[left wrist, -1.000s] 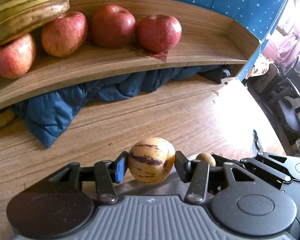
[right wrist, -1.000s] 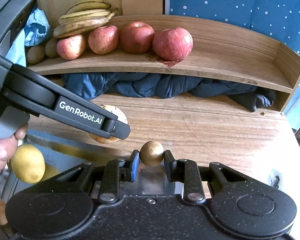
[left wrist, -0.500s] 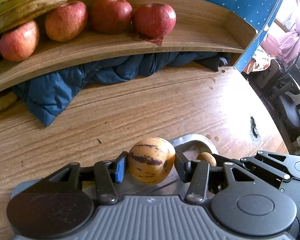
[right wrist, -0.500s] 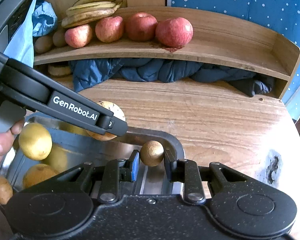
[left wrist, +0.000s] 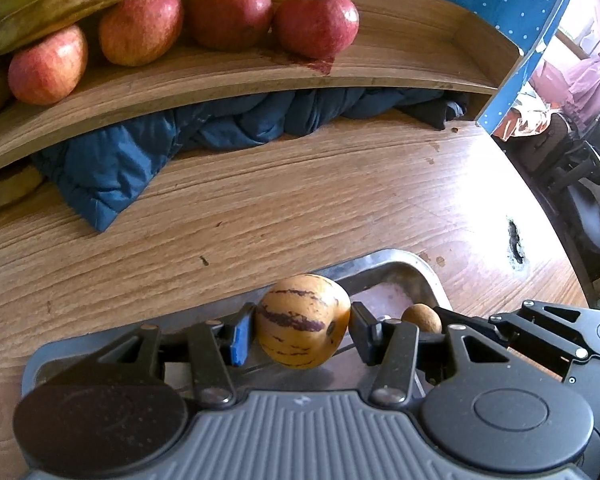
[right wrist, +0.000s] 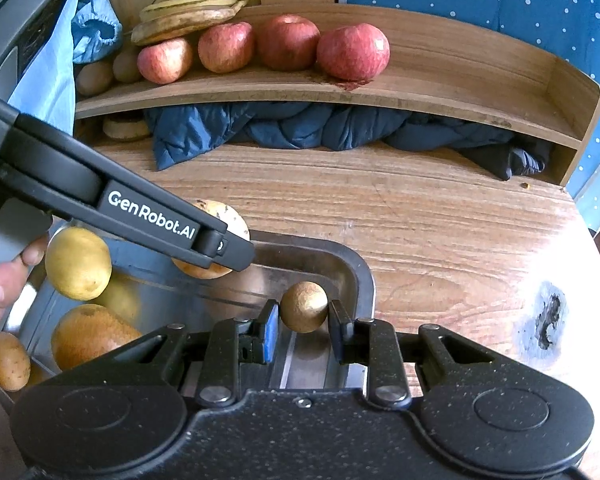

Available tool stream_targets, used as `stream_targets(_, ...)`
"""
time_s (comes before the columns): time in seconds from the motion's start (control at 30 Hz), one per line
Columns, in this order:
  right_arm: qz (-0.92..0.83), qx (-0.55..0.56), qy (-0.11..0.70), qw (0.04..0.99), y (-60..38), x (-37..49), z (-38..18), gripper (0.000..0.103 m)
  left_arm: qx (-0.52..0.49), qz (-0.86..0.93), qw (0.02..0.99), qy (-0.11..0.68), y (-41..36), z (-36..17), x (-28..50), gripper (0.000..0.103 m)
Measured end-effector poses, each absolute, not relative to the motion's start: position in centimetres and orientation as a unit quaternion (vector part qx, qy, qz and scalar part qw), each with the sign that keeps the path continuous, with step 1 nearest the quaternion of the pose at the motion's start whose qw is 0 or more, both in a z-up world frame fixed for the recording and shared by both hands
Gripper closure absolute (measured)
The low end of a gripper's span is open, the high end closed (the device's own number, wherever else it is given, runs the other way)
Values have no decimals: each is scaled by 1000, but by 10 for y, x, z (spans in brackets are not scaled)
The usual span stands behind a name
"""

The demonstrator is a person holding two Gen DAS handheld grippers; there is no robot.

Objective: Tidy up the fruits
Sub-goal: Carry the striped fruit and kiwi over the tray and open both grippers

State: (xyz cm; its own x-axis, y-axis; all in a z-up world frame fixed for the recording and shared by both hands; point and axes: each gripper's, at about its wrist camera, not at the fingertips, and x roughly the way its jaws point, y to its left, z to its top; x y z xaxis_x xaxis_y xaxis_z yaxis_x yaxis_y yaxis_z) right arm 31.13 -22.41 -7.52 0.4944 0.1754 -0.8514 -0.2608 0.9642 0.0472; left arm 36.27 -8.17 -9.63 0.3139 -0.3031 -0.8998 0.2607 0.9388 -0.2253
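Striped fruit (left wrist: 302,322) pinched in left tongs (left wrist: 302,326); right tongs (right wrist: 303,318) clamp brown fruit (right wrist: 303,306) — only their view shows tray (right wrist: 352,264) fruit.

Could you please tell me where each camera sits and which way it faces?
Left wrist: on the left gripper, facing the wooden shelf; its fingers clamp a purple-striped yellow melon.
Right wrist: on the right gripper, facing that shelf; it holds a small round brown fruit above the metal tray; the person's left hand shows.
Both share four red apples.
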Motion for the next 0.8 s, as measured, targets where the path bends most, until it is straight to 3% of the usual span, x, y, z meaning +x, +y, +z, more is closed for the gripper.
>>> stream_targets(0.8, 168, -56, 496, 850, -209, 313, -76, 75, -30, -143, 810, 567, -57, -91, 354, 50)
